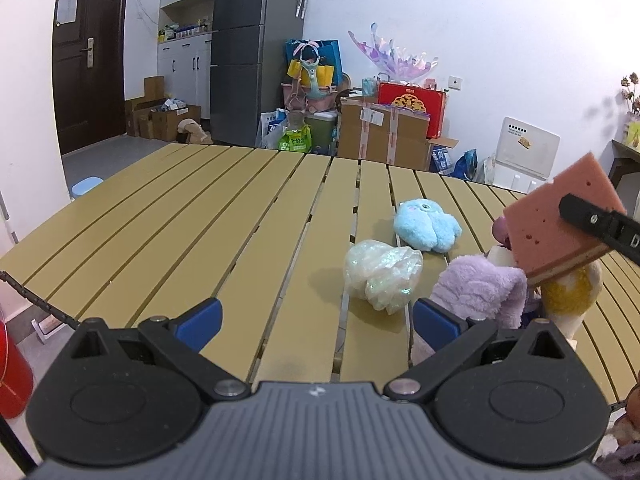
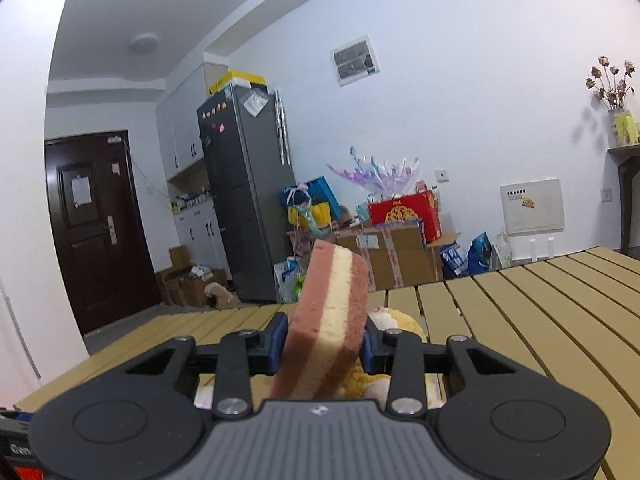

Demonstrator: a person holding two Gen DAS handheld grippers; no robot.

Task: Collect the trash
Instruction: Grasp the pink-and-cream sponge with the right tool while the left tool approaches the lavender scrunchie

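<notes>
A thick rectangular sponge with pink outer layers and a cream middle layer (image 2: 326, 316) is pinched between the blue-padded fingers (image 2: 279, 342) of the right gripper (image 2: 324, 346) at the lower centre of the right wrist view, tilted, above the tan slatted table (image 2: 520, 312). In the left wrist view the same sponge (image 1: 560, 224) is seen at the right edge, raised above a heap of plush items. The left gripper (image 1: 316, 320) is shown along the bottom of that view with its jaws spread wide and nothing between them. Just beyond it, right of centre, a crumpled iridescent clear plastic wrapper (image 1: 380, 274) lies on the table (image 1: 180, 216), beside a lilac fluffy cloth (image 1: 480, 286); a light blue plush toy (image 1: 428, 224) lies behind the wrapper.
</notes>
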